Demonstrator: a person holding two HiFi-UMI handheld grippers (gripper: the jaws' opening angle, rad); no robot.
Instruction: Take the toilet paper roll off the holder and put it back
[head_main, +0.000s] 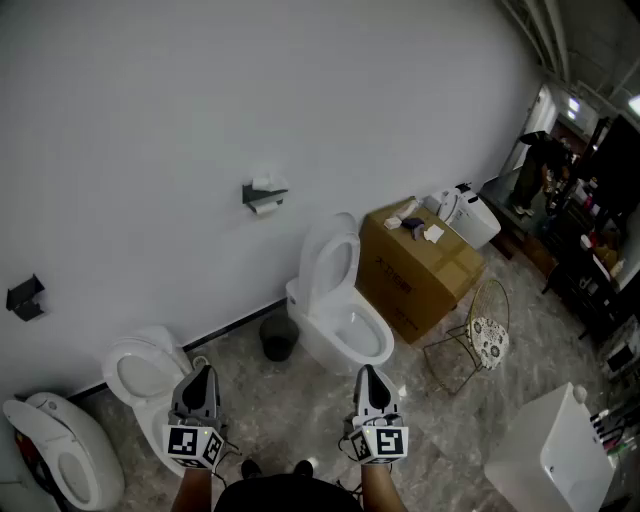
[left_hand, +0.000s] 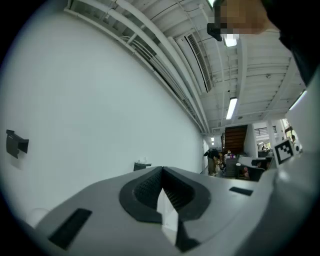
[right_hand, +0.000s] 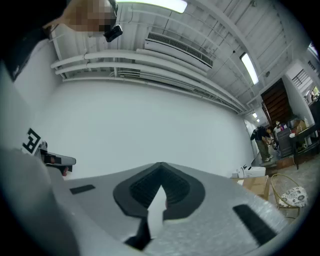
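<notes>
The dark toilet paper holder (head_main: 262, 195) is fixed to the white wall above the middle toilet, and the white roll (head_main: 265, 206) sits in it. The same holder (left_hand: 142, 165) shows small and far off in the left gripper view, just over the jaws. My left gripper (head_main: 203, 372) and my right gripper (head_main: 368, 372) hang low near my body, side by side and well short of the wall. In both gripper views the jaws meet at their tips with nothing between them: left gripper (left_hand: 162, 169), right gripper (right_hand: 161, 165).
A white toilet (head_main: 340, 300) stands under the holder, with a dark bin (head_main: 279, 337) at its left. More toilets (head_main: 145, 372) stand at the left. A cardboard box (head_main: 418, 268) and a wire chair (head_main: 478, 335) are at the right. A second wall bracket (head_main: 25, 297) hangs at the far left.
</notes>
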